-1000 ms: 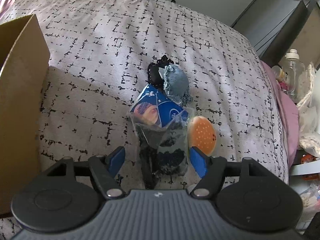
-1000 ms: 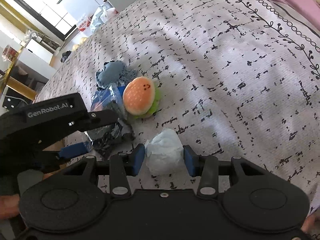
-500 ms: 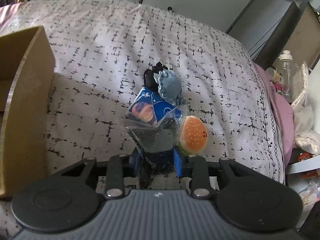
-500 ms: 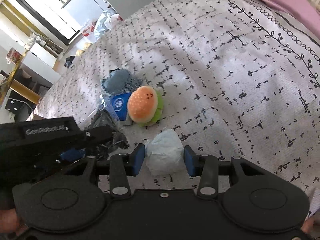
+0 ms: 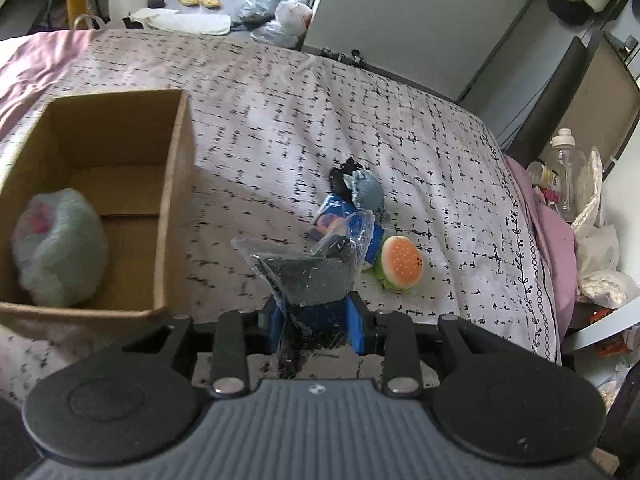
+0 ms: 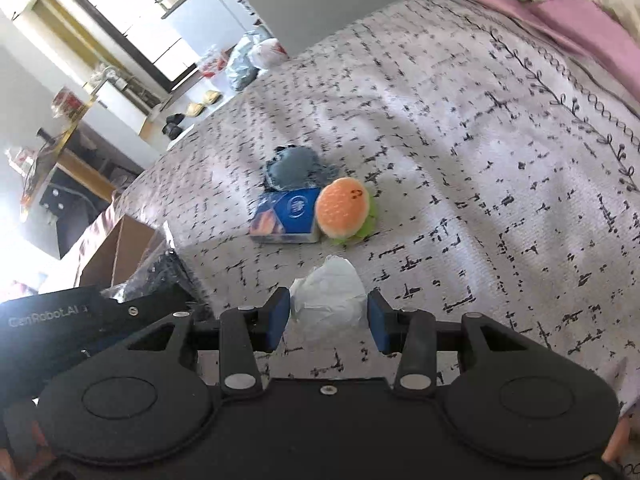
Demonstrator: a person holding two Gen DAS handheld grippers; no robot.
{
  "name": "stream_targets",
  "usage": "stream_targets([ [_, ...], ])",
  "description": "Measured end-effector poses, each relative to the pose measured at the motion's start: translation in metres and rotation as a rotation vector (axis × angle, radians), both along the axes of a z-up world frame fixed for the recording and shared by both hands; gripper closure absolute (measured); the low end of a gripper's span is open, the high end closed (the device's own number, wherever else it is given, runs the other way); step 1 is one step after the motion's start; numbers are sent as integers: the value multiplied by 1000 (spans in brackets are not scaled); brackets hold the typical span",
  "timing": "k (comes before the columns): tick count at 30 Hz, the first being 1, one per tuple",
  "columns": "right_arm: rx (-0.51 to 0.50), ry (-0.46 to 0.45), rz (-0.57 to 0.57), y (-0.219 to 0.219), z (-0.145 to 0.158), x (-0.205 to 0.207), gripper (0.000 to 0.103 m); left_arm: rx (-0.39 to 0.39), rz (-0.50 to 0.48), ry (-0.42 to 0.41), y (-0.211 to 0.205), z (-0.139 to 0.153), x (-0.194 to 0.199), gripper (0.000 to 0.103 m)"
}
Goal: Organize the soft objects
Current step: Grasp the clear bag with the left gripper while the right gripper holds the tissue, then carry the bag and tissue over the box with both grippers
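— What's in your left claw [image 5: 316,316]?
— A crinkly clear bag [image 5: 304,268] of dark speckled fabric, clamped at its lower end, long axis pointing away from me, held beside the cardboard box [image 5: 176,200].
— And the right claw [image 6: 327,320]?
— Pinched on a soft white wad [image 6: 328,292], tissue or plastic, I can't quite tell.
— What's left on the bedspread [image 5: 280,120]?
— A round plush burger [image 6: 346,210] touching a blue packet [image 6: 288,214], with a grey-blue lump [image 6: 294,166] behind.
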State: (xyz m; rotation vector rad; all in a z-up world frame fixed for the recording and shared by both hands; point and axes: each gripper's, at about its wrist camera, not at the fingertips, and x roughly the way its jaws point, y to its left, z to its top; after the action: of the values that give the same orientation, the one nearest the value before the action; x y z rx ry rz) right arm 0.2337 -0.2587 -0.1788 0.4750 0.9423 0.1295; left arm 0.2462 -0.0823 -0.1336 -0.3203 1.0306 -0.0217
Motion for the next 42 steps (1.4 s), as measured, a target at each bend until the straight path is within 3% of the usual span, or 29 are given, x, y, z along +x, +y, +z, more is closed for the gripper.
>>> stream_targets([
  [22,-89,-148,73,27,58,-32,61,-1,64,-102,50,54,-54,71],
  [42,-88,-189,164,90,86,-10,61,-52,174,-120,119,56,-57,71],
])
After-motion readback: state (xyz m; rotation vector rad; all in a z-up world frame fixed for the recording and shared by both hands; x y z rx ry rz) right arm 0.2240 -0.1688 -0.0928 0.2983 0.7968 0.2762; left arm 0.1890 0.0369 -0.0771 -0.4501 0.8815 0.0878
